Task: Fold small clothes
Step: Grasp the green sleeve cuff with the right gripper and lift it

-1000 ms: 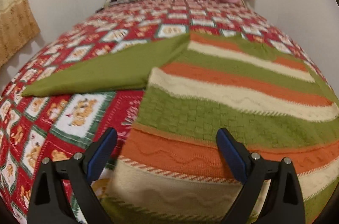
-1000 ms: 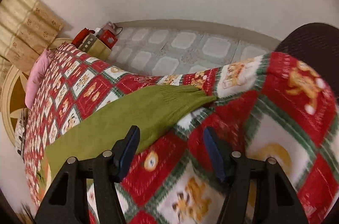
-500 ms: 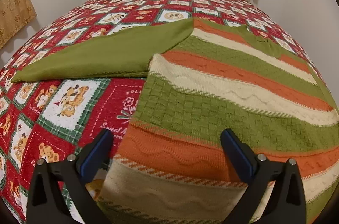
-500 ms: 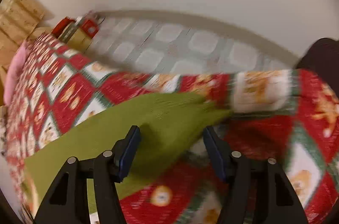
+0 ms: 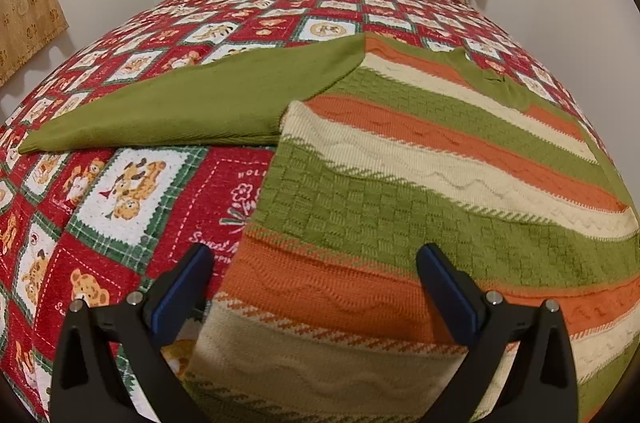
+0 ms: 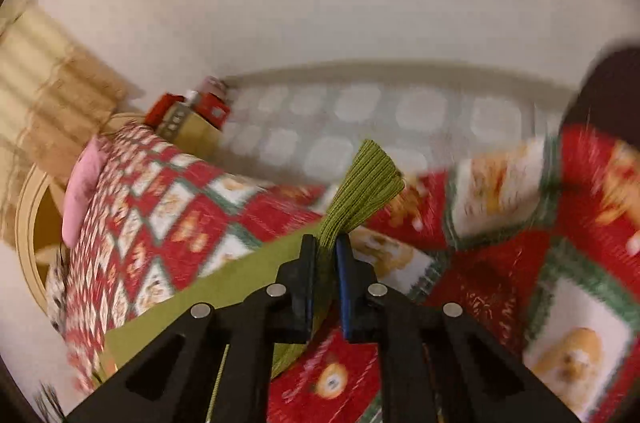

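Item: knitted sweater (image 5: 420, 183), spread flat on the bed quilt (image 5: 132, 191), hem toward the quilt's near edge; body in orange, cream and olive bands, basket-weave and cable relief; sleeves plain olive, ribbed cuffs.

Right gripper (image 6: 325, 255): jaws just closed, clenched on the ribbed cuff (image 6: 360, 183) near the quilt's side edge.

Left gripper (image 5: 316, 271): fingers released wide, hovering over the hem, holding nothing.

Risks, judged: soft knit may slip from the narrow pinch; a hard pull on the sleeve could drag the unpinned body askew or stretch the rib.
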Motion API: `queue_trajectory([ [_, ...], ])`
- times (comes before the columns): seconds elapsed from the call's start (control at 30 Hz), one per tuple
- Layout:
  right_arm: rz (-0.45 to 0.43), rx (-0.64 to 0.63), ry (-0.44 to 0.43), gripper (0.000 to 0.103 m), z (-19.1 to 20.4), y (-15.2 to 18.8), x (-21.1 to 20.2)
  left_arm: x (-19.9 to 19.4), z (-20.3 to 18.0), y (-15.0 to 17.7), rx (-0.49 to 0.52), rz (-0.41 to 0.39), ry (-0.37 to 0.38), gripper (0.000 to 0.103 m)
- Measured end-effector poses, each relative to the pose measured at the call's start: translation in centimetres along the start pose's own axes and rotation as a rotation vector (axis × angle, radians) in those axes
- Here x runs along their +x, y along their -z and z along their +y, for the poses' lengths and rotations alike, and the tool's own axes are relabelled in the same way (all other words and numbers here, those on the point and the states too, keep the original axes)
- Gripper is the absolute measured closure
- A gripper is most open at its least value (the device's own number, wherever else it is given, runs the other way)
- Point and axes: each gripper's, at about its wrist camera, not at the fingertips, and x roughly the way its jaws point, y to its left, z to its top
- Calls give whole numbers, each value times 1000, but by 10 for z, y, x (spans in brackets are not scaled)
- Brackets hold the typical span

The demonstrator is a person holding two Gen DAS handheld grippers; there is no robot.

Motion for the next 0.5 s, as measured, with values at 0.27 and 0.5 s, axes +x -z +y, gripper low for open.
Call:
queue_trajectory([
  [0.27,-83,-311,-143,94,138,39,-77,-3,3,0,-11,-9,25,0],
  [0.5,-61,-612,-281,94,258,142,-109,-25,10,3,93,-20,79,0],
])
